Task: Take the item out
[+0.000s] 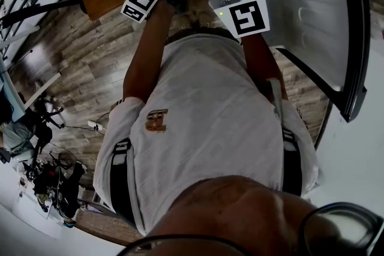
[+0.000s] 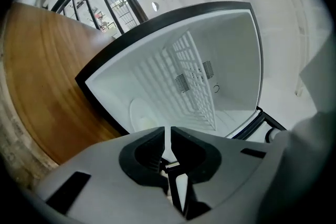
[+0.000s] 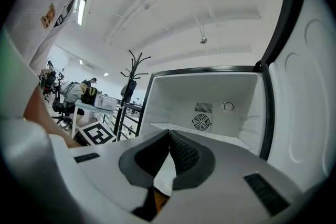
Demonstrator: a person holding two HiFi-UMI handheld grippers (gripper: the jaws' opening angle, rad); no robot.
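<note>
left gripper (image 2: 169, 132): jaws all but together, a sliver of light between them, nothing in it; it points into the open fridge (image 2: 231, 55)
right gripper (image 3: 169, 134): jaws closed tip to tip, holding nothing; it faces the same white compartment, below its front edge
item: not seen in any view; the part of the compartment that shows, around the wire shelf (image 2: 195, 76), the fan vent (image 3: 200, 122) and the dial (image 3: 227, 106), looks bare; it may sit lower or deeper, but I cannot tell
surroundings: the fridge door (image 3: 310, 113) stands open at the right edge of the compartment; a wooden panel (image 2: 42, 76) runs along its left edge
risk, jaws: going in as they stand, either pair would probably push or topple the item rather than take it; they need to part first
risk, sight: the head view looks down at the person's white shirt (image 1: 210, 105), not into the fridge; a reach from here would be half blind
risk, knocks: the right gripper could clip the door liner and the left could strike the panel or snag the shelf wires
</note>
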